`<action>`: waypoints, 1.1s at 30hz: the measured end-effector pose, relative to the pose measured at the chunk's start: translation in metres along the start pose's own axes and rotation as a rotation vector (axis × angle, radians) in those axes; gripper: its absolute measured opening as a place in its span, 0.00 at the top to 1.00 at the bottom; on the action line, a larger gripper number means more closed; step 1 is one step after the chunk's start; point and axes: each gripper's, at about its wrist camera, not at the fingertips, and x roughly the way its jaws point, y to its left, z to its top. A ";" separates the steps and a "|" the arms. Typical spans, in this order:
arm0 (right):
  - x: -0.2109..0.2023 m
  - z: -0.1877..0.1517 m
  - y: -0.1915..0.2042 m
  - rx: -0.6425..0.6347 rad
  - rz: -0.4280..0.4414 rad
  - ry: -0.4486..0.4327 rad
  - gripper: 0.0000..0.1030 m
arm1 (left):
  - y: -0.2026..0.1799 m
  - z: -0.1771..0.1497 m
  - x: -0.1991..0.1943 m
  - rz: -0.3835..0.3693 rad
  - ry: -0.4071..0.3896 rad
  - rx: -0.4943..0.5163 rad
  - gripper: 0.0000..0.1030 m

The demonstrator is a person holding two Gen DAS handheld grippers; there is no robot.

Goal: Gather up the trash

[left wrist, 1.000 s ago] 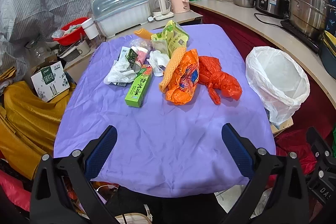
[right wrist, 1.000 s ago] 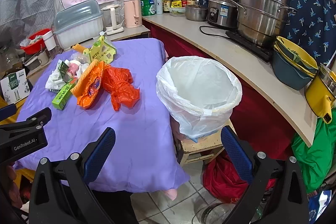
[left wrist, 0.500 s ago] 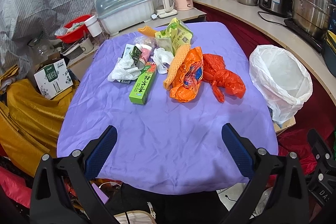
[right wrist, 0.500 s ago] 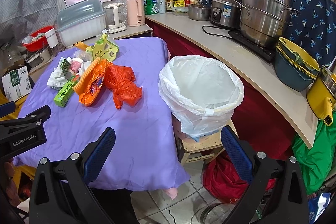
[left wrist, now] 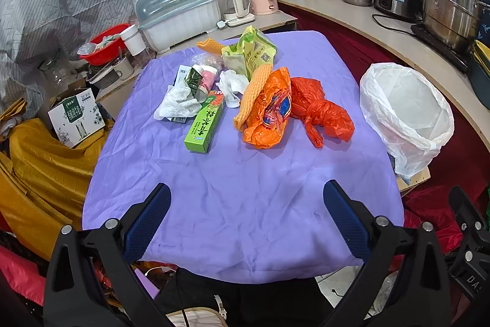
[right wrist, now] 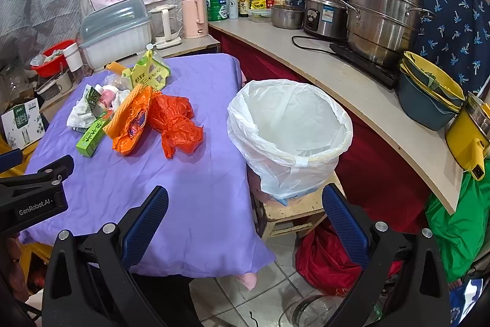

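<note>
While both tools hang over the near table edge, the left gripper (left wrist: pixel 246 216) and right gripper (right wrist: pixel 245 215) have fingers spread wide, nothing between them. Purple cloth (left wrist: pixel 245 189) bare in front. Mid-table, trash heap: green box (left wrist: pixel 204 124), orange wrapper (left wrist: pixel 269 112), red bag (left wrist: pixel 321 112), white tissue (left wrist: pixel 177 103). White-lined bin (right wrist: pixel 291 131) just beside the table's right edge, on a stool (right wrist: pixel 291 210).

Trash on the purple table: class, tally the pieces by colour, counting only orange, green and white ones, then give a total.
Orange: 4: red-orange bag, orange wrapper, mesh sleeve, far mesh sleeve
Green: 3: green box, yellow-green bag, small carton
White: 2: left tissue, middle tissue
Total: 9
</note>
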 end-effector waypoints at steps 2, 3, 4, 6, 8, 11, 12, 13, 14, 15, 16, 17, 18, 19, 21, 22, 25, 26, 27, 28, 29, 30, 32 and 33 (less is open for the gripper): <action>0.000 0.000 0.000 0.000 0.002 0.001 0.07 | -0.002 0.000 0.000 -0.001 -0.001 0.002 0.07; 0.000 0.000 0.000 0.000 0.001 0.000 0.07 | -0.002 0.000 0.000 0.000 -0.002 0.003 0.07; 0.000 0.000 0.000 0.001 0.001 0.000 0.07 | -0.003 0.000 -0.001 0.000 -0.003 0.005 0.07; 0.000 0.000 0.000 0.004 0.003 0.002 0.07 | -0.004 0.000 -0.001 0.001 -0.005 0.006 0.07; 0.000 0.000 -0.003 0.007 0.004 0.003 0.07 | -0.004 0.000 -0.002 0.001 -0.006 0.006 0.07; 0.000 0.000 -0.003 0.006 0.004 0.003 0.07 | -0.004 0.000 -0.002 0.001 -0.005 0.006 0.07; 0.000 0.000 -0.004 0.006 0.004 0.003 0.07 | -0.004 0.000 -0.002 0.001 -0.005 0.007 0.07; 0.000 0.000 -0.003 0.004 0.007 0.003 0.07 | -0.004 -0.001 -0.002 0.001 -0.006 0.008 0.07; 0.000 0.000 -0.003 0.004 0.007 0.003 0.07 | -0.004 0.000 -0.002 0.001 -0.006 0.010 0.07; 0.000 0.000 -0.003 0.005 0.007 0.003 0.07 | -0.004 -0.001 -0.002 0.002 -0.007 0.010 0.07; 0.000 0.000 -0.003 0.005 0.007 0.003 0.07 | -0.004 -0.001 -0.002 0.001 -0.007 0.010 0.07; 0.000 0.000 -0.003 0.004 0.006 0.002 0.07 | -0.004 -0.001 -0.002 0.002 -0.007 0.010 0.07; 0.000 0.000 -0.003 0.005 0.006 0.003 0.07 | -0.004 -0.001 -0.002 0.003 -0.007 0.009 0.07; 0.000 0.000 -0.003 0.005 0.007 0.003 0.07 | -0.004 -0.001 -0.002 0.002 -0.008 0.008 0.07; 0.000 0.000 -0.003 0.005 0.006 0.002 0.07 | -0.004 0.000 -0.002 0.003 -0.006 0.007 0.07; 0.000 0.000 -0.003 0.006 0.007 0.002 0.07 | -0.004 -0.001 -0.002 0.002 -0.007 0.008 0.07; 0.000 0.000 -0.002 0.004 0.006 0.002 0.07 | -0.003 -0.001 -0.002 0.002 -0.007 0.008 0.07; 0.000 0.000 -0.003 0.004 0.007 0.002 0.07 | -0.003 -0.001 -0.002 0.004 -0.009 0.008 0.07; 0.000 0.000 -0.002 0.005 0.006 0.002 0.07 | -0.003 0.000 -0.002 0.005 -0.008 0.008 0.07; 0.000 0.000 -0.002 0.005 0.006 0.001 0.07 | -0.003 0.000 -0.002 0.004 -0.007 0.007 0.07; 0.000 0.000 -0.003 0.005 0.007 0.002 0.07 | -0.003 0.000 -0.002 0.006 -0.008 0.007 0.07; 0.000 0.000 -0.002 0.005 0.007 0.002 0.07 | -0.001 0.000 -0.001 0.007 -0.007 0.005 0.07; 0.000 0.000 -0.002 0.001 0.007 0.001 0.07 | 0.001 0.001 -0.001 0.008 -0.006 0.003 0.07; 0.000 0.000 -0.002 0.002 0.007 0.000 0.07 | 0.000 0.000 -0.001 0.008 -0.007 0.003 0.07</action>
